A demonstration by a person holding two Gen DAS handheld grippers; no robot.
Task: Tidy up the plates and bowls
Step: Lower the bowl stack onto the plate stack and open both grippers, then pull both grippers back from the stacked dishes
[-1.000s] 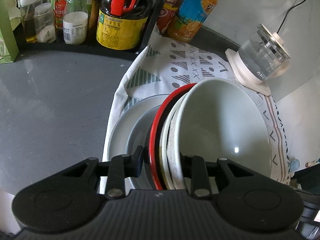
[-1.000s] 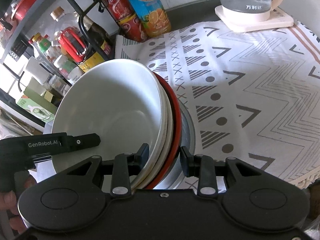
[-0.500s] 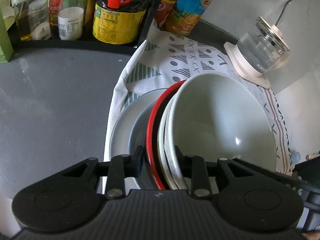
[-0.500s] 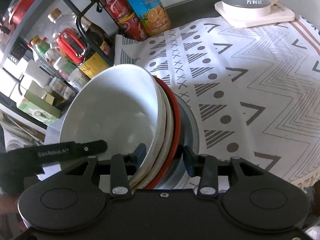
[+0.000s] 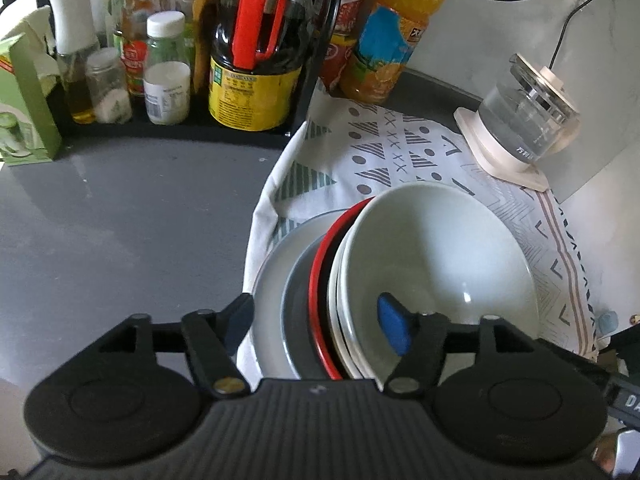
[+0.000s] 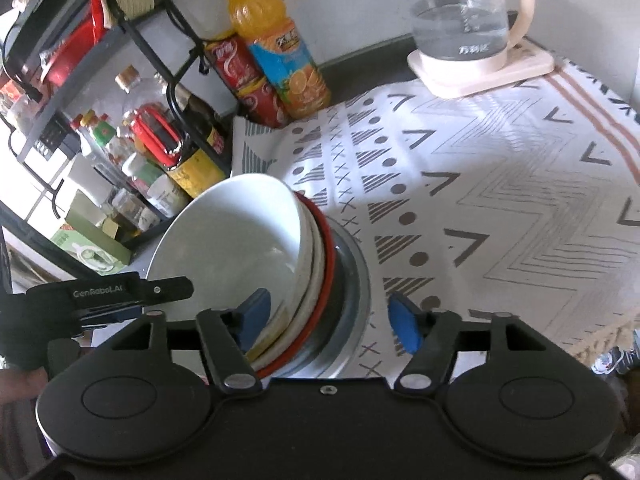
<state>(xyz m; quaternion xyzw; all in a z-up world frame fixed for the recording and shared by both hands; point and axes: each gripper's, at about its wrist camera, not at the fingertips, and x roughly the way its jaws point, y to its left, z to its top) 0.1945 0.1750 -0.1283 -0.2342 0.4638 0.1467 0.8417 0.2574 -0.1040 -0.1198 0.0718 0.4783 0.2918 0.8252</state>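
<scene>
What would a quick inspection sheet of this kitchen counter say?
Surface: grey counter, partly under a patterned cloth.
Job's things: stack of bowls nested on a grey plate, sitting on the cloth.
Clutter: bottle rack, orange juice bottle, glass kettle.
Grippers: left gripper and right gripper have just been opening; both straddle the stack's rim, pads off it.
Cables: black cord on the wall.
Surroundings: white wall.
</scene>
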